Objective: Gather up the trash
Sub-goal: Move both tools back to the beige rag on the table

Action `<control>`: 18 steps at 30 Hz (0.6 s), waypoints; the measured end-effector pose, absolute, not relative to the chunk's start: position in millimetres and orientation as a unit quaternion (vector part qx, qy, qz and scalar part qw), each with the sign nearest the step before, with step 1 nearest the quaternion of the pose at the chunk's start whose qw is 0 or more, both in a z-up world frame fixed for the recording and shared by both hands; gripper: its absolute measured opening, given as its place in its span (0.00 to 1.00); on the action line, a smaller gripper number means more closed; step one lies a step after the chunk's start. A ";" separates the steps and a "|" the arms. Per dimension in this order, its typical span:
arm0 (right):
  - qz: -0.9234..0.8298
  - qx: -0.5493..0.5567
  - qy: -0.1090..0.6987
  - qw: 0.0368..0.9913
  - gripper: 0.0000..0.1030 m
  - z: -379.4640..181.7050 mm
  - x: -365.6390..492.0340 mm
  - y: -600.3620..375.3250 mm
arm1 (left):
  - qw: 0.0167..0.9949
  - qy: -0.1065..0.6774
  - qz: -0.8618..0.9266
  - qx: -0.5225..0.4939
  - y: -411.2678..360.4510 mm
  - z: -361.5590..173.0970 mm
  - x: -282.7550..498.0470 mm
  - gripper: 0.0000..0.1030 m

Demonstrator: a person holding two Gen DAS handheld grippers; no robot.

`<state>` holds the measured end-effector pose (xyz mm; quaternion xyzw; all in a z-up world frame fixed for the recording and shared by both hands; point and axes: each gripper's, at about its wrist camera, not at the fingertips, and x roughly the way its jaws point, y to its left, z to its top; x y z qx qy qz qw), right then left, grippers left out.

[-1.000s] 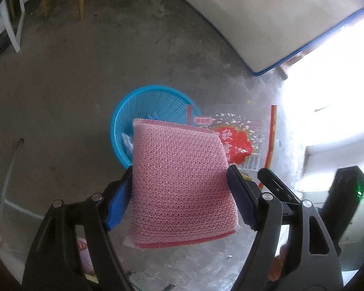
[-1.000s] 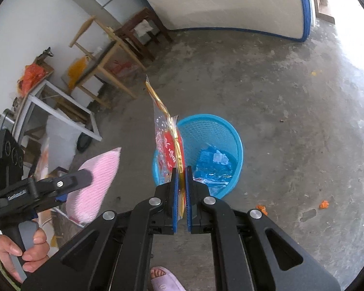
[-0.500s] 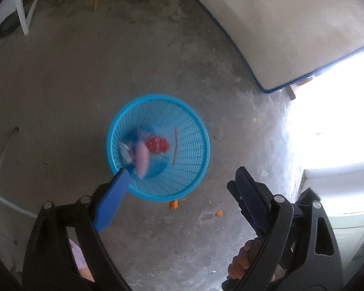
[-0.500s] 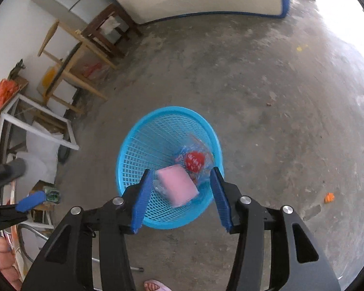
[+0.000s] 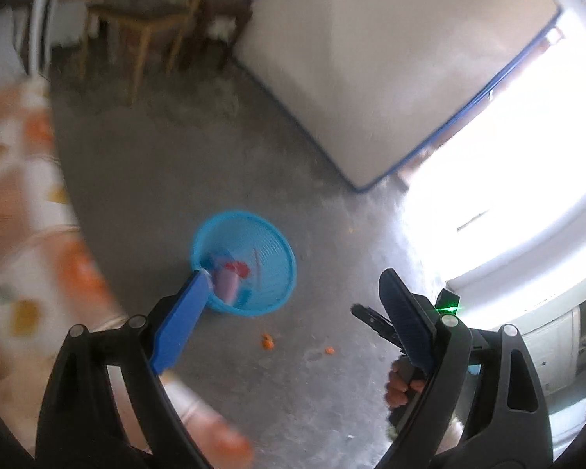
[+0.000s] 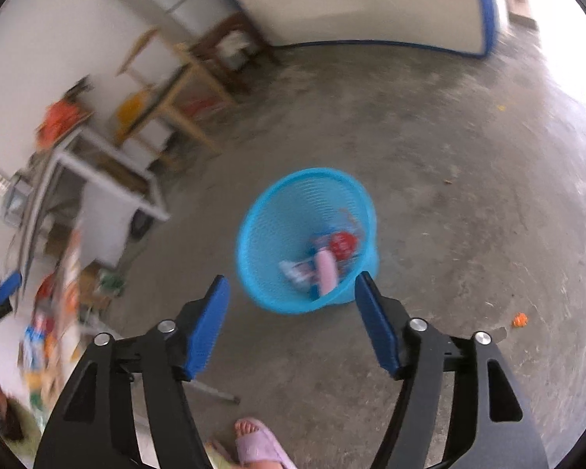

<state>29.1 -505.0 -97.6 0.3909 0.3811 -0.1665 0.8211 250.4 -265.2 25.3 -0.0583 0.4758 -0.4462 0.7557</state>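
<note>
Above the blue basket (image 6: pixel 306 240), where the pink sponge (image 6: pixel 326 269) and wrappers lie, our left gripper (image 5: pixel 293 305) gapes empty and our right gripper (image 6: pixel 293 312), jaws just opening, holds nothing, so blurred swinging could tip it.

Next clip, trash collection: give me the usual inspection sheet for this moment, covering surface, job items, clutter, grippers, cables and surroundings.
Surface: bare grey concrete floor, stained.
Job's things: blue mesh basket upright on the floor; inside lie a pink sponge and a red-printed wrapper.
Clutter: small orange scraps on the floor beside the basket.
Grippers: left gripper open, empty; right gripper open, empty, its jaws have just been opening.
Cables: nothing seen.
Surroundings: mattress leaning on the wall, wooden stools, person's sandalled foot.
</note>
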 end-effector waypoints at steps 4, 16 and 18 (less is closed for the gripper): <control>-0.091 0.389 0.390 0.829 0.65 -83.3 31.4 -460.8 | 0.798 0.417 -0.430 -0.072 -175.7 59.2 222.1 0.83; 0.160 0.192 0.399 0.882 0.76 20.9 124.5 -289.6 | 0.877 0.358 -0.314 -0.061 -11.5 28.7 108.8 0.83; 0.185 0.169 0.410 0.877 0.76 26.3 141.7 -265.4 | 0.889 0.348 -0.296 -0.030 -10.7 17.6 92.5 0.82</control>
